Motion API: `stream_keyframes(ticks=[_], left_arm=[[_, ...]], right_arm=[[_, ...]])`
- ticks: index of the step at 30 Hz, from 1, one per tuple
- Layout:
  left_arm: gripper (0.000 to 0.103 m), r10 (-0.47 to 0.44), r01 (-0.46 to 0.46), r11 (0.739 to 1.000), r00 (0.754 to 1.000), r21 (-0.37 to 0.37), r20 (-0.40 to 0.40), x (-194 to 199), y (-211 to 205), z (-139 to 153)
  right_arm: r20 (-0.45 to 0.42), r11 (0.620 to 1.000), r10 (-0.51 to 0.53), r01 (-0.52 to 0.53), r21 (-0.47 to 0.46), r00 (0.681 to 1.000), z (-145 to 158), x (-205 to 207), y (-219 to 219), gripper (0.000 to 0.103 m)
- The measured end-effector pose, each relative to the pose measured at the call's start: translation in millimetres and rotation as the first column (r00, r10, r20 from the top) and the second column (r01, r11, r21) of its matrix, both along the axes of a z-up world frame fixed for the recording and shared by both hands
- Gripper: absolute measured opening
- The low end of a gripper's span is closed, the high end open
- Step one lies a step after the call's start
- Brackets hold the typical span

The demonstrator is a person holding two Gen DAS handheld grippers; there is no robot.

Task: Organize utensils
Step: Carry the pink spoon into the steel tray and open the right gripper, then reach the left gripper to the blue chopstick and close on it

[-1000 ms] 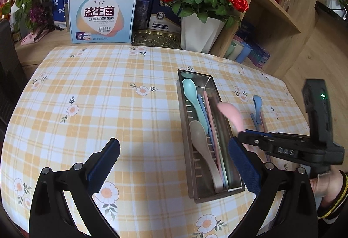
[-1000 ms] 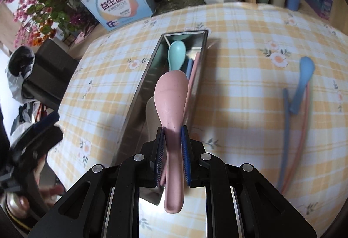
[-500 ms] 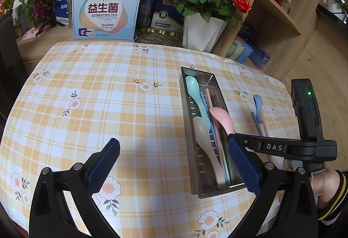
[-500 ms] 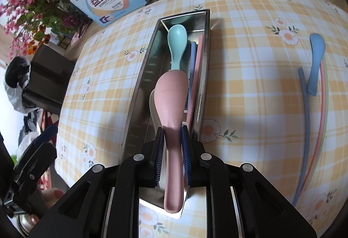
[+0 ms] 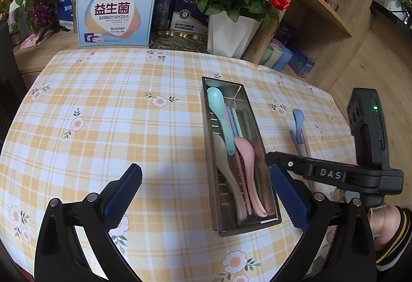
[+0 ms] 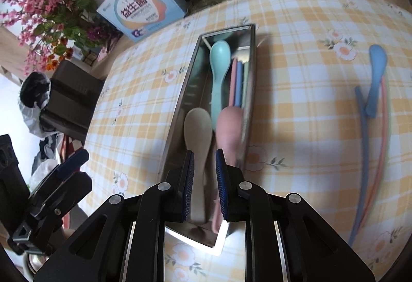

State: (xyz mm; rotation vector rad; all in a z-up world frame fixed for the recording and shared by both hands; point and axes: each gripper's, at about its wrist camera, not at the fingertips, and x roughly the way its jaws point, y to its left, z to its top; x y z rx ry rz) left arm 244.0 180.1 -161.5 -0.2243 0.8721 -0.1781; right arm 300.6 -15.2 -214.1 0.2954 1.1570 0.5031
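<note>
A steel utensil tray (image 5: 258, 132) (image 6: 184, 91) lies on the checked tablecloth. In it lie a teal spoon (image 5: 219, 114) (image 6: 219, 70), a beige spoon (image 5: 226, 179) (image 6: 198, 130), a pink spoon (image 5: 247, 160) (image 6: 229, 127) and several chopsticks (image 5: 235, 122). My right gripper (image 6: 204, 166) hovers over the tray's near end, slightly open and empty; the pink spoon lies free just right of it. A blue spoon (image 5: 298, 122) (image 6: 376, 75) and loose chopsticks (image 6: 370, 153) lie on the cloth right of the tray. My left gripper (image 5: 203, 194) is open and empty, left of the tray's near end.
A white vase of red roses (image 5: 231, 32), a blue-white box (image 5: 116, 14) and a brass dish (image 5: 180, 39) stand behind the table. Pastel cups (image 5: 278, 56) and a wooden shelf (image 5: 322, 3) are at the back right. A dark chair (image 6: 67, 99) stands at the left.
My right gripper carried the pink spoon down into the tray and let it go; its jaws have parted a little. The left gripper has stayed open.
</note>
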Motion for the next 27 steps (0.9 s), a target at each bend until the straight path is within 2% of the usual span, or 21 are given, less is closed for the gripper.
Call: stream_keyframes(ticks=[7, 10, 16, 27], left_arm=[[0.097, -0.002, 0.002, 0.999, 1.0, 0.032, -0.023, 3.2, -16.4, -2.7], [0.097, -0.011, 0.012, 1.0, 1.0, 0.018, -0.029, 4.0, -24.7, -3.0], [0.097, -0.033, 0.034, 0.999, 0.998, 0.008, -0.051, 7.7, -47.8, -2.9], [0.095, -0.086, 0.09, 0.994, 0.994, 0.068, -0.063, 11.2, -111.7, 1.3]], right_arm=[[0.115, 0.997, -0.063, 0.067, -0.032, 0.991, 12.8, -7.1, -40.5, 0.018], [0.144, 0.993, -0.105, 0.112, -0.04, 0.984, 12.3, -7.7, -65.5, 0.018], [0.138, 0.978, -0.195, 0.203, -0.048, 0.971, -1.4, -11.0, -113.6, 0.018], [0.156, 0.946, -0.311, 0.32, -0.042, 0.938, -19.7, -23.8, -185.6, 0.018]])
